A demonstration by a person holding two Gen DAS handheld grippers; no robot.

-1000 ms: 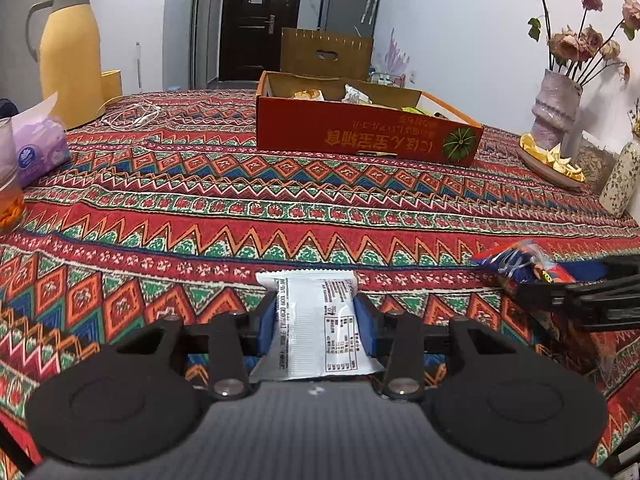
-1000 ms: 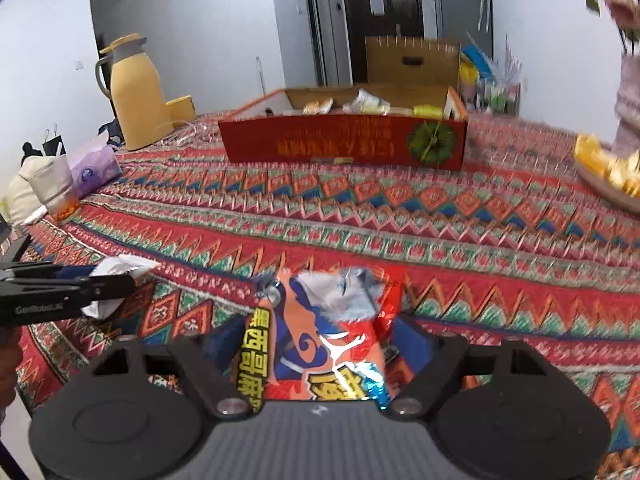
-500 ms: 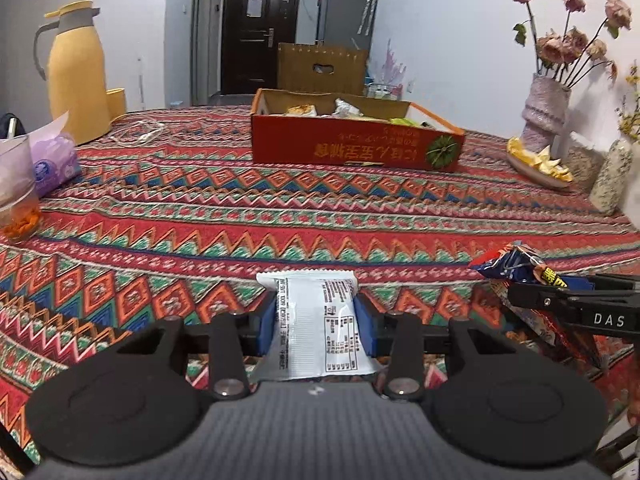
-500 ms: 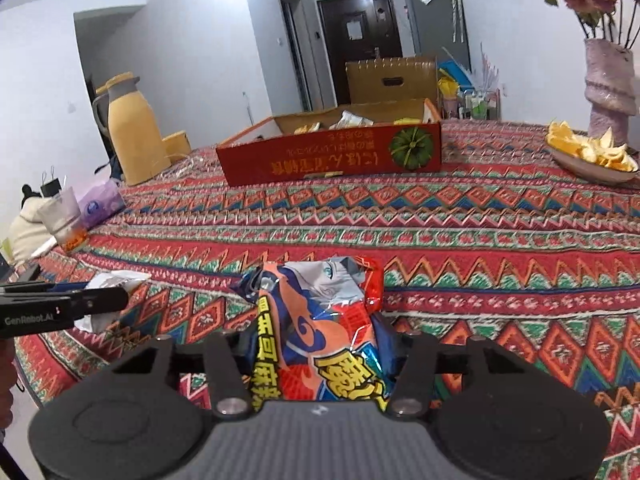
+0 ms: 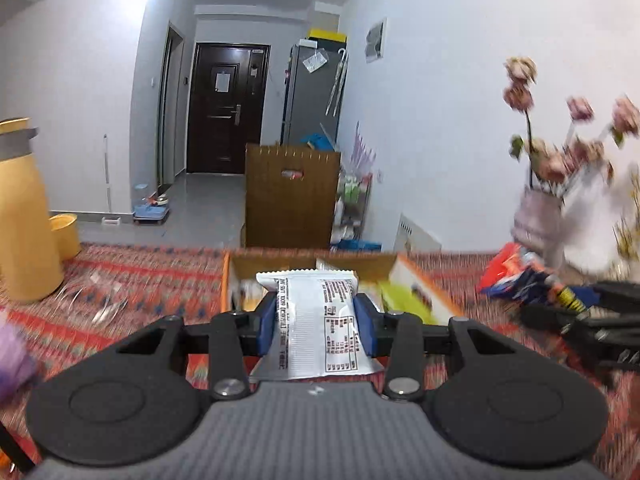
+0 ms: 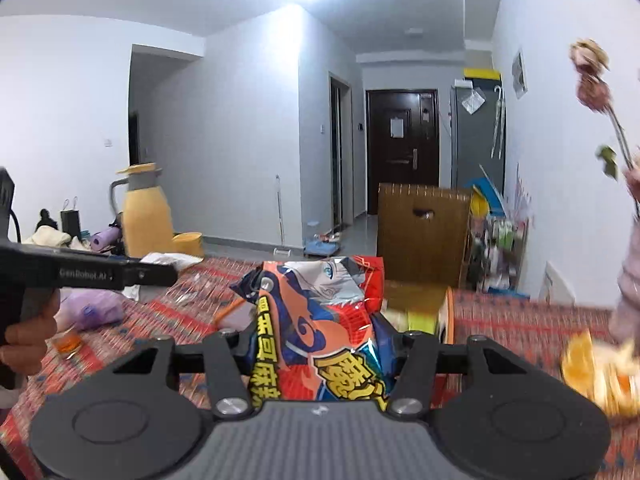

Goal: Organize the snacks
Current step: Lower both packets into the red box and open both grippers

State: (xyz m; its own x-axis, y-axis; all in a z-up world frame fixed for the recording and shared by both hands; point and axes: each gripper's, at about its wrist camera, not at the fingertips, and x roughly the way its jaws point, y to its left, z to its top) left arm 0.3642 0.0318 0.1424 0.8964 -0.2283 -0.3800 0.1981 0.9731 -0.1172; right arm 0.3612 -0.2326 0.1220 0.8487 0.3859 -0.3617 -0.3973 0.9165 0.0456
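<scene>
Both grippers have risen toward the cardboard box (image 5: 312,264): left gripper (image 5: 316,322) clamps the white packet (image 5: 316,316), right gripper (image 6: 316,344) squeezes the colourful bag (image 6: 320,320), ready for dropping.

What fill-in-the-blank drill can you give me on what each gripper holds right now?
1. The left gripper is shut on a ____ snack packet with black print.
2. The right gripper clamps a cartoon-printed ____ bag.
3. Ahead of both lies an open cardboard ____ on the patterned tablecloth.
4. The tall jug at far left is ____.

Missing words: white; snack; box; yellow
</scene>
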